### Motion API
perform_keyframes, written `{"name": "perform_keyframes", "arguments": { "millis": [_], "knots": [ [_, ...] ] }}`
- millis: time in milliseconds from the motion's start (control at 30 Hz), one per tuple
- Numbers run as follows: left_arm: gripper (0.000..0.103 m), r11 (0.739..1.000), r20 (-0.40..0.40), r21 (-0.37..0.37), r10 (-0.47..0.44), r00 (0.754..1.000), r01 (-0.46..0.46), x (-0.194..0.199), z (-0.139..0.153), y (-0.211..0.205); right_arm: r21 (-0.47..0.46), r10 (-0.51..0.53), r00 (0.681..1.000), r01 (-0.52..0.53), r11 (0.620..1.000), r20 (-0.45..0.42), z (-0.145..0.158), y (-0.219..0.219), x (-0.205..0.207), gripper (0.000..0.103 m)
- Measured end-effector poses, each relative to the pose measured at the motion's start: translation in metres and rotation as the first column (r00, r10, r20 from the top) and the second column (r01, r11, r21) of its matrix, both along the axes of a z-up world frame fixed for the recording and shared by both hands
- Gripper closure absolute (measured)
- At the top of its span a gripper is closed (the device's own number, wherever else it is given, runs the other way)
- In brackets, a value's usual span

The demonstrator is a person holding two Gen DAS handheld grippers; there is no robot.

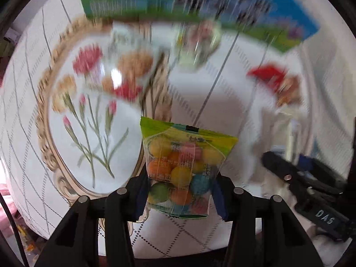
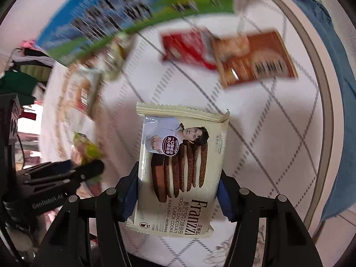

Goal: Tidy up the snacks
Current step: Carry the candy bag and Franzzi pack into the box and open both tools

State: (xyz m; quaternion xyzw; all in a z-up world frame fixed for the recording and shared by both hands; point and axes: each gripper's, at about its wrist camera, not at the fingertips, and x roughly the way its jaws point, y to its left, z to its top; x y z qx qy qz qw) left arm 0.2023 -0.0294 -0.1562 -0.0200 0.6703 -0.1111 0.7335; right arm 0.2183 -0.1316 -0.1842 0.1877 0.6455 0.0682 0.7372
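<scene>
My left gripper point(image 1: 178, 198) is shut on a clear-and-green bag of coloured candy balls point(image 1: 181, 169), held above the table just right of a floral plate point(image 1: 89, 115) with a gold rim. My right gripper point(image 2: 178, 198) is shut on a cream Franzzi yogurt chocolate cookie packet point(image 2: 178, 169), held above the quilted white tablecloth point(image 2: 267, 133). The candy bag point(image 2: 89, 151) and the left gripper point(image 2: 89, 169) show at the left of the right wrist view. The right gripper point(image 1: 289, 171) shows at the right of the left wrist view.
A large green and blue box point(image 1: 200, 6) lies at the far side, also in the right wrist view point(image 2: 133, 11). A red packet point(image 2: 187, 49) and a brown packet point(image 2: 255, 60) lie on the cloth. A small round snack point(image 1: 198, 42) lies near the box. A blue cloth point(image 2: 329, 66) hangs at the right.
</scene>
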Motion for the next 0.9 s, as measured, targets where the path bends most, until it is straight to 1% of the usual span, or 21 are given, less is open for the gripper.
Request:
{"name": "perform_keyframes", "arguments": {
  "millis": [67, 100, 133, 167, 200, 267, 333, 367, 400, 433, 467, 533, 567, 600, 667, 700, 767, 867, 900],
  "knots": [
    [0.057, 0.999, 0.029, -0.034, 0.005, 1.000, -0.004, 0.008, 0.027, -0.002, 0.030, 0.004, 0.999, -0.006, 1.000, 0.046, 0.024, 0.001, 0.015, 0.040],
    [0.057, 0.998, 0.051, -0.057, 0.009, 0.999, -0.006, 0.016, 0.045, -0.003, 0.045, 0.006, 0.997, -0.010, 0.999, 0.081, 0.041, 0.001, 0.026, 0.040],
    [0.057, 0.997, 0.078, -0.071, 0.006, 0.997, 0.000, 0.027, 0.065, -0.006, 0.053, 0.006, 0.994, -0.012, 0.999, 0.107, 0.054, 0.003, 0.034, 0.040],
    [0.057, 0.997, 0.094, -0.075, 0.007, 0.996, 0.000, 0.038, 0.075, -0.003, 0.056, 0.012, 0.991, -0.020, 0.998, 0.132, 0.067, 0.003, 0.043, 0.040],
    [0.057, 0.997, 0.126, -0.080, 0.007, 0.992, 0.004, 0.053, 0.091, -0.002, 0.057, 0.016, 0.987, -0.025, 0.998, 0.158, 0.081, 0.002, 0.054, 0.040],
    [0.057, 0.998, 0.180, -0.057, 0.004, 0.984, 0.006, 0.084, 0.112, 0.009, 0.054, 0.024, 0.978, -0.036, 0.998, 0.209, 0.106, -0.001, 0.080, 0.040],
    [0.057, 1.000, 0.234, 0.003, -0.007, 0.972, 0.007, 0.115, 0.135, 0.015, 0.026, 0.031, 0.967, -0.039, 0.999, 0.253, 0.127, -0.004, 0.109, 0.040],
    [0.056, 1.000, 0.245, 0.017, -0.006, 0.969, 0.002, 0.124, 0.140, 0.031, 0.006, 0.039, 0.962, -0.042, 0.999, 0.270, 0.134, -0.005, 0.123, 0.040],
    [0.056, 0.999, 0.248, 0.050, -0.017, 0.969, 0.005, 0.142, 0.143, 0.032, -0.017, 0.039, 0.957, -0.035, 0.999, 0.287, 0.141, -0.008, 0.141, 0.040],
    [0.056, 0.998, 0.244, 0.068, -0.019, 0.970, 0.002, 0.151, 0.138, 0.041, -0.034, 0.044, 0.956, -0.036, 0.999, 0.291, 0.145, -0.015, 0.158, 0.040],
    [0.056, 0.996, 0.234, 0.089, -0.022, 0.972, 0.001, 0.166, 0.126, 0.051, -0.055, 0.056, 0.957, -0.042, 0.998, 0.285, 0.146, -0.017, 0.171, 0.040],
    [0.056, 0.990, 0.191, 0.141, -0.028, 0.981, 0.000, 0.198, 0.111, 0.052, -0.096, 0.065, 0.962, -0.040, 0.995, 0.266, 0.143, -0.023, 0.201, 0.040],
    [0.056, 0.987, 0.176, 0.158, -0.030, 0.984, 0.002, 0.203, 0.117, 0.053, -0.123, 0.079, 0.965, -0.049, 0.991, 0.252, 0.139, -0.024, 0.213, 0.040],
    [0.056, 0.982, 0.154, 0.187, -0.034, 0.987, 0.004, 0.213, 0.110, 0.052, -0.145, 0.080, 0.968, -0.045, 0.988, 0.240, 0.134, -0.026, 0.223, 0.040],
    [0.056, 0.975, 0.123, 0.224, -0.035, 0.992, 0.006, 0.228, 0.110, 0.051, -0.171, 0.087, 0.975, -0.052, 0.984, 0.207, 0.121, -0.032, 0.240, 0.040],
    [0.056, 0.972, 0.103, 0.236, -0.033, 0.994, 0.008, 0.234, 0.105, 0.052, -0.188, 0.086, 0.979, -0.051, 0.981, 0.184, 0.113, -0.035, 0.247, 0.040],
    [0.056, 0.967, 0.073, 0.253, -0.024, 0.997, 0.005, 0.241, 0.095, 0.053, -0.202, 0.089, 0.984, -0.057, 0.978, 0.153, 0.101, -0.038, 0.254, 0.040],
    [0.056, 0.969, 0.024, 0.245, -0.012, 1.000, 0.006, 0.244, 0.080, 0.059, -0.197, 0.098, 0.992, -0.081, 0.977, 0.080, 0.081, -0.039, 0.263, 0.038],
    [0.056, 0.974, 0.012, 0.227, 0.005, 1.000, -0.007, 0.243, 0.076, 0.061, -0.191, 0.097, 0.993, -0.084, 0.978, 0.060, 0.075, -0.038, 0.263, 0.032]
  ]
}}
